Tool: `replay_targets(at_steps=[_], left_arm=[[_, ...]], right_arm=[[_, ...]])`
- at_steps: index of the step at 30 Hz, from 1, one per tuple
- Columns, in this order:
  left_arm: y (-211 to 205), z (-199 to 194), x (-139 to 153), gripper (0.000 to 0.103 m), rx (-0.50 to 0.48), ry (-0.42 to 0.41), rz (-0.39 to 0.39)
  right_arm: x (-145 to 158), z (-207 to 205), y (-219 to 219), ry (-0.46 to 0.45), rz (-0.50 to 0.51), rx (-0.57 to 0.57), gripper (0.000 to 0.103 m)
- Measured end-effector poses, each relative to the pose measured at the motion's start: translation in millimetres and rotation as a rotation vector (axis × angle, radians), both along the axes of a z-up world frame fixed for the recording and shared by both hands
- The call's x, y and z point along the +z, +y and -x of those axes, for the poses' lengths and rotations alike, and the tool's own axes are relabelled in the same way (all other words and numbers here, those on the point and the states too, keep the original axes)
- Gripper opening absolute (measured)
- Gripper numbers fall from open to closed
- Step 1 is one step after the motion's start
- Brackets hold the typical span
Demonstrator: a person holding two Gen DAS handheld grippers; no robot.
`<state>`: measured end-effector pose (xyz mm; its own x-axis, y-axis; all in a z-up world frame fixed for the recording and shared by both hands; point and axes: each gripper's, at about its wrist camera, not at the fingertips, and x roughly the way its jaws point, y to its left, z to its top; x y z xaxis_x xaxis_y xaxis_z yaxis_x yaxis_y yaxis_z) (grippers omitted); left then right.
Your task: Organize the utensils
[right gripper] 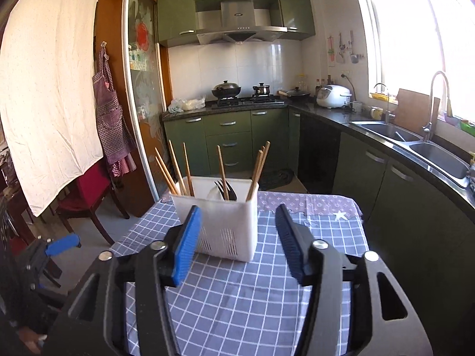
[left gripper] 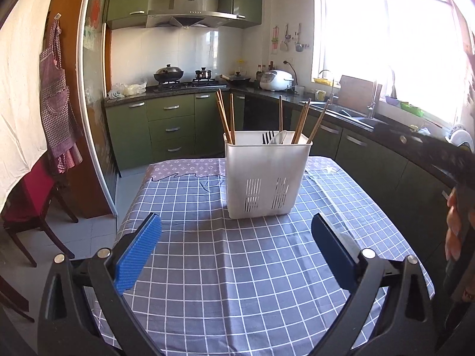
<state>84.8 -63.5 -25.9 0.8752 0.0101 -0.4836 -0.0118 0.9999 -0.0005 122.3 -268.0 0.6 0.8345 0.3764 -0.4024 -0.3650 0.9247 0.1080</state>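
The checked worktop (left gripper: pixel 207 267) lay bare on the near side — only the white utensil caddy (left gripper: pixel 265 178) stood ahead, its chopsticks (left gripper: pixel 225 121) leaning outward over the rim.

Ahead of your left tongs (left gripper: pixel 236 243) stands a matt white plastic caddy (left gripper: pixel 265 175), smooth-walled with slotted vents. Bare wooden chopsticks (left gripper: pixel 225 118) stick out of it, beside a black fork (left gripper: pixel 268 137) that looks like plastic. Under both tongs lies a soft checked cloth (left gripper: pixel 225 267), matt and slightly creased. Your right tongs (right gripper: pixel 237 244) have matt black plastic arms, shiny metal rivets and blue pads (right gripper: pixel 187 243) with a ribbed, rubbery face. Further right of them a steel sink (right gripper: pixel 415 142) gleams; ahead, green cabinets (right gripper: pixel 228 136) look satin-smooth.
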Motion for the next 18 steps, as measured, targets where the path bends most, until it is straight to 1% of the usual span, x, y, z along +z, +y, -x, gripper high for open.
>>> replay_targets(at_steps=[1,2,3,5,8,14,18], left_arm=[[0.4,2.7,0.3,0.096,0.002,-0.001,0.001],[0.6,5.5,0.1,0.096,0.002,-0.002,0.003],[0.5,8.4,0.2,0.096,0.001,-0.001,0.005],[-0.1,14.8,0.4,0.096,0.004,-0.004,-0.001],[0.9,26.1,3.4,0.096,0.009,-0.015,-0.001],[7.0,48.7,9.7,0.096,0.025,-0.039,0.014],[9.7,61.1,11.1,0.096,0.04,-0.047,0.01]], right_arm=[[-6.4,11.2,-4.3,-0.007,-0.004,-0.008,0.08],[-12.0,22.0,-8.5,-0.014,-0.01,-0.016,0.088],[-16.1,32.3,-12.1,-0.02,-0.018,-0.022,0.093],[-21.7,50.9,-19.3,-0.032,-0.042,-0.029,0.098],[-26.2,75.9,-25.7,-0.043,-0.055,-0.039,0.098],[-17.5,108.3,-21.1,-0.084,-0.016,-0.052,0.098],[-8.2,117.6,-16.6,-0.109,-0.014,-0.042,0.098]])
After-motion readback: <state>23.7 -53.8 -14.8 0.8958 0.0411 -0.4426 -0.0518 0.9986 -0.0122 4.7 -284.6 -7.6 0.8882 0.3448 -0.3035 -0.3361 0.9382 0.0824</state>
